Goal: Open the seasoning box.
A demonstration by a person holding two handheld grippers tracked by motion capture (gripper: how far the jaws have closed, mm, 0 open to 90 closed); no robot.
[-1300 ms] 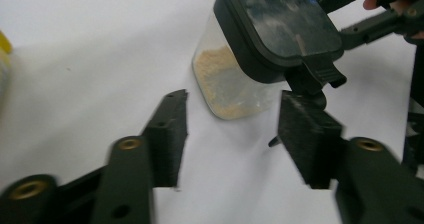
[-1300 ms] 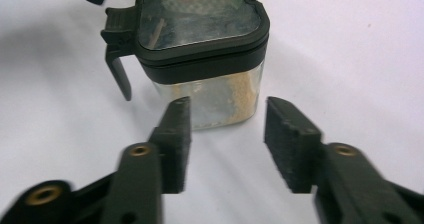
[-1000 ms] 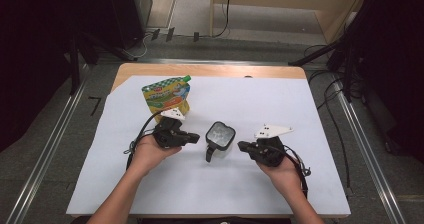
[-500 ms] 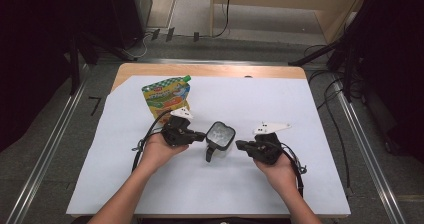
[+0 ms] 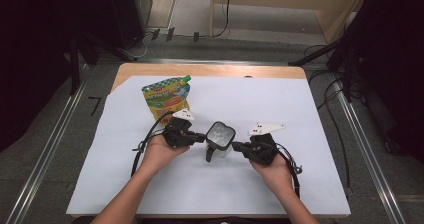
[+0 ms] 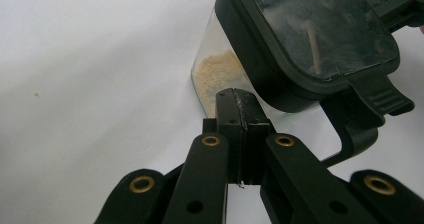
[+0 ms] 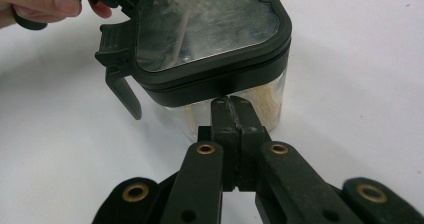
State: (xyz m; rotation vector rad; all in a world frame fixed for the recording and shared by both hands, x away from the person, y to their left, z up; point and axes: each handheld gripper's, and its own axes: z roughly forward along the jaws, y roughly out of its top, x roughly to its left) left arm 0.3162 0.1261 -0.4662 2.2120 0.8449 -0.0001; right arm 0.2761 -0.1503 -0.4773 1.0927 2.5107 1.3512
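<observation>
Both forearms reach in from the near edge of the white table cover [image 5: 300,114], hands level and turned inward. The left gripper [image 5: 200,137] and right gripper [image 5: 236,146] flank a clear container [image 5: 220,136] with a black lid, holding pale powder. Each gripper's jaws are pressed fully together, empty, tips at the container's clear walls. A green snack pouch [image 5: 167,98] lies beyond.

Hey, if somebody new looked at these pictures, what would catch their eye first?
Likely the clear container with a black lid, mid-table, flanked by the left gripper and right gripper, both shut, tips at its sides. Next, the bright green and yellow pouch lying behind the left gripper on the white sheet.
</observation>
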